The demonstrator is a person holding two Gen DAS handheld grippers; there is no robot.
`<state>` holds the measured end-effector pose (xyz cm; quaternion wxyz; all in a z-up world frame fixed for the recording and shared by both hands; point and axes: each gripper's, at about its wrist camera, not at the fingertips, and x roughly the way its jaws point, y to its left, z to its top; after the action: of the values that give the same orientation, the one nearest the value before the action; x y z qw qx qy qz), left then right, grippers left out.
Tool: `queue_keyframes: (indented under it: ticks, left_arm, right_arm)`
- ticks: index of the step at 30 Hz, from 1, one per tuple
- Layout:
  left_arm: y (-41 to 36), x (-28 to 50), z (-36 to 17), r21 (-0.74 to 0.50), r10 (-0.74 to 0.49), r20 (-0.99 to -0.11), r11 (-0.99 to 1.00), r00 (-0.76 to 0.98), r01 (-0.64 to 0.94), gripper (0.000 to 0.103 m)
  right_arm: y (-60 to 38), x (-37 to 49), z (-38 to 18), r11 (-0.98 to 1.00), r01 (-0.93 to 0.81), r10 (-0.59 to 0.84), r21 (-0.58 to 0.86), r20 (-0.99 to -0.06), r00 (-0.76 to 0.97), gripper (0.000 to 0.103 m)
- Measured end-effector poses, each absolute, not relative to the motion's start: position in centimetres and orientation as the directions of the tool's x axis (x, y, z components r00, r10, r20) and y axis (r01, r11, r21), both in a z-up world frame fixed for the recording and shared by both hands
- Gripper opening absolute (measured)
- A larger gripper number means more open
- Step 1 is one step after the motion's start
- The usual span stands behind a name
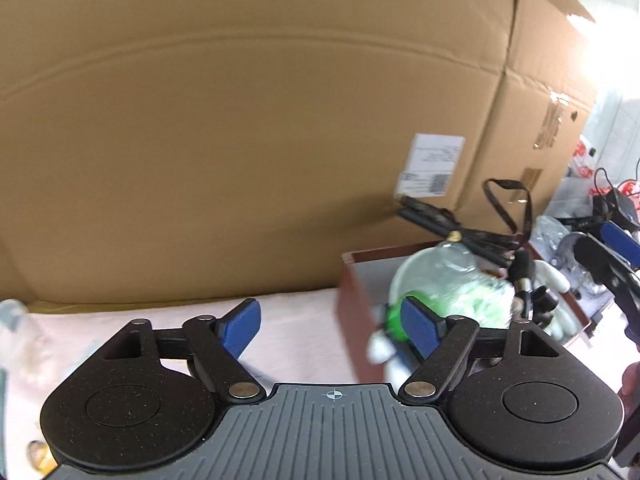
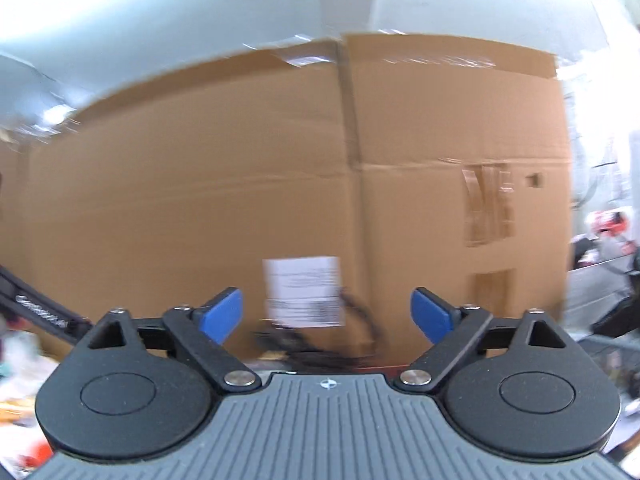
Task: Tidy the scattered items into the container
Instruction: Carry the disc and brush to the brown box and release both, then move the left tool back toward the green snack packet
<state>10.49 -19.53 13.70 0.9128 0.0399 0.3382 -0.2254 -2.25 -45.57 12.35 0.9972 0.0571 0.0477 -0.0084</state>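
In the left wrist view a dark red open box [image 1: 352, 312] stands on a pale cloth [image 1: 292, 320] to the right. It holds a white bowl with clear plastic wrap [image 1: 436, 280], a green and white soft toy [image 1: 396, 320], black straps [image 1: 508, 216] and small dark items. My left gripper [image 1: 332, 324] is open and empty, just left of the box. My right gripper [image 2: 326, 312] is open and empty, raised and facing the cardboard; it also shows in the left wrist view [image 1: 616, 248] beyond the box. The black straps [image 2: 320, 340] appear blurred below it.
A large cardboard carton [image 1: 240, 140] with a white shipping label [image 1: 432, 164] stands close behind the cloth, also in the right wrist view [image 2: 280, 180]. Clear plastic lies at the far left [image 1: 16, 332]. Cluttered bags and cables sit at the right [image 1: 588, 168].
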Motion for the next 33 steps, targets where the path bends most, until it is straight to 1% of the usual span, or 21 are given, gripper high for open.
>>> queue_keyframes:
  ticks: [2,3,4,7,10,15,19,22,26,33]
  left_arm:
    - [-16.1,9.1,13.9,-0.047,-0.343,-0.615,0.914,0.710,0.402,0.090]
    - [-14.5,8.4,13.8,-0.035,-0.324,-0.609,0.923,0.724,0.384,0.090]
    - [-12.9,7.8,13.7,-0.025,-0.305,-0.606,0.931,0.734,0.365,0.091]
    - [-8.7,6.1,12.4,0.008,-0.244,-0.611,0.949,0.753,0.314,0.091]
    - [-4.6,4.5,10.6,0.024,-0.202,-0.616,0.961,0.762,0.274,0.091]
    - [1.7,4.2,7.4,-0.005,-0.146,-0.640,0.983,0.754,0.186,0.091]
    - [5.5,5.5,4.6,-0.016,-0.086,-0.667,0.995,0.740,0.102,0.091]
    - [7.5,6.6,2.9,-0.037,-0.071,-0.692,0.997,0.719,0.064,0.091]
    - [8.7,7.5,1.6,-0.097,-0.104,-0.719,0.994,0.687,0.049,0.091]
    - [7.6,10.2,2.2,-0.185,-0.169,-0.718,0.981,0.676,0.048,0.091]
  right_arm:
    - [-43.3,-3.4,12.3,0.991,-0.066,0.076,0.112,-0.083,0.994,0.095]
    - [-42.1,-3.7,12.1,0.990,-0.100,0.109,0.104,-0.083,0.991,0.097]
    - [-40.7,-4.0,11.9,0.987,-0.132,0.140,0.092,-0.088,0.986,0.100]
    - [-36.3,-4.4,10.6,0.974,-0.219,0.224,0.055,-0.113,0.968,0.102]
    - [-31.9,-4.3,8.8,0.954,-0.298,0.298,0.027,-0.167,0.940,0.102]
    - [-25.3,-3.9,4.9,0.923,-0.385,0.375,0.025,-0.292,0.880,0.102]
    - [-22.0,-2.8,2.4,0.910,-0.409,0.403,0.069,-0.381,0.832,0.102]
    - [-20.3,-2.2,1.6,0.912,-0.406,0.394,0.062,-0.408,0.823,0.102]
    - [-19.4,-0.5,1.2,0.916,-0.399,0.378,0.045,-0.433,0.818,0.102]
    - [-19.1,2.5,0.9,0.921,-0.388,0.364,0.043,-0.455,0.813,0.102]
